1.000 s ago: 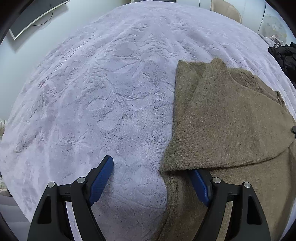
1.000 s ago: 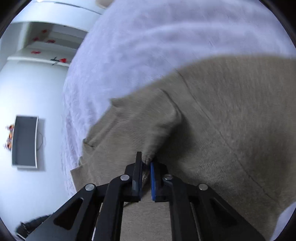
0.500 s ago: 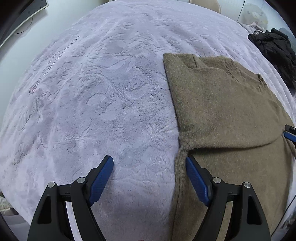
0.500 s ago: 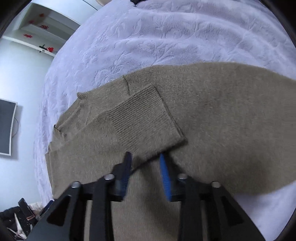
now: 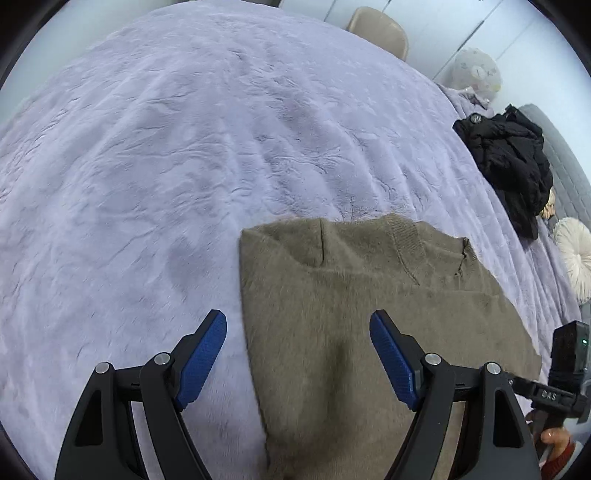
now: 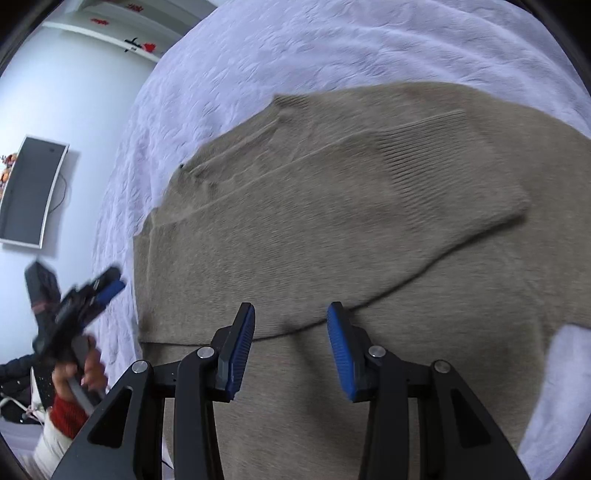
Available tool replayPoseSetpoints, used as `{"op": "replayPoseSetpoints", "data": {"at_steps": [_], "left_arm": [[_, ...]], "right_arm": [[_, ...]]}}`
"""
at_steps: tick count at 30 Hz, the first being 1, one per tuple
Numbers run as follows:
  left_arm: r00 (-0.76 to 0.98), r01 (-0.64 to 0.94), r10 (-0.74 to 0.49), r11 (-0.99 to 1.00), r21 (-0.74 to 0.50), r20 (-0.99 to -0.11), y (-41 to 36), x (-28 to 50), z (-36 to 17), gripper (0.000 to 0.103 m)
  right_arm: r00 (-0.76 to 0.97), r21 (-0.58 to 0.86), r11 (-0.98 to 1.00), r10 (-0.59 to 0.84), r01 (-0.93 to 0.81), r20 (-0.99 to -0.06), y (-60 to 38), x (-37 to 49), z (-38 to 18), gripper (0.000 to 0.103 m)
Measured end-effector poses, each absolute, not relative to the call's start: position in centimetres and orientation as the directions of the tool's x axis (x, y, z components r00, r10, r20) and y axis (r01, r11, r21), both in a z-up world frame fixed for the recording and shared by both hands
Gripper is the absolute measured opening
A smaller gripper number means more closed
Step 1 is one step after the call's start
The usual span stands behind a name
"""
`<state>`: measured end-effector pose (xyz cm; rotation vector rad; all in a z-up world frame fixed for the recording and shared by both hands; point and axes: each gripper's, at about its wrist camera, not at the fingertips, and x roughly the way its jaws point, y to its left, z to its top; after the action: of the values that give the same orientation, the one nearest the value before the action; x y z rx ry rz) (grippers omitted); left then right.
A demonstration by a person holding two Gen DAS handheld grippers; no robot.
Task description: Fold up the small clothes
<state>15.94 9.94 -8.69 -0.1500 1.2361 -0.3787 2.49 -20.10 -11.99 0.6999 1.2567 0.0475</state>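
flat on the lavender embossed blanket: a taupe knit sweater, neckline toward the far side in the left wrist view, one sleeve folded diagonally across the body with its ribbed cuff lying on top

left gripper – released, blue pads spread wide, nothing between them but air; hovering above the sweater's left edge, one finger over the blanket, the other over the knit, not touching either as far as can be told

right gripper – jaws just been opening, now parted and empty, hanging above the sweater body just below the lower edge of the folded sleeve; no fabric caught between the pads

also seen from the right wrist view, at far left: the other gripper held in a hand with a red cuff, blurred

black jacket heaped at the far right of the bed, well apart from the sweater; a round cream cushion beside it; a beige chair back beyond the bed; a curved monitor on the white wall
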Motion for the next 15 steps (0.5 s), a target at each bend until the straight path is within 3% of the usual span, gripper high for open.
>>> {"op": "replayPoseSetpoints", "data": {"at_steps": [2,7,12,15], "left_arm": [[0.259,0.215,-0.317,0.940,-0.265,-0.912,8.9,17.4,-10.0,0.080],[0.206,0.156,-0.333,0.940,-0.305,-0.920,9.7,18.3,-11.3,0.009],[0.310,0.178,-0.366,0.929,-0.325,-0.877,11.2,17.1,-8.1,0.009],[0.299,0.182,-0.375,0.925,-0.333,-0.877,12.7,17.2,-9.4,0.009]], "right_arm": [[0.333,0.504,0.804,0.403,0.317,-0.852,-19.3,2.6,-12.0,0.045],[0.336,0.515,0.803,0.416,0.301,-0.845,-19.2,2.0,-11.9,0.045],[0.344,0.516,0.802,0.413,0.301,-0.843,-19.5,1.8,-11.2,0.045],[0.345,0.514,0.811,0.414,0.280,-0.842,-19.2,2.4,-11.1,0.045]]}}
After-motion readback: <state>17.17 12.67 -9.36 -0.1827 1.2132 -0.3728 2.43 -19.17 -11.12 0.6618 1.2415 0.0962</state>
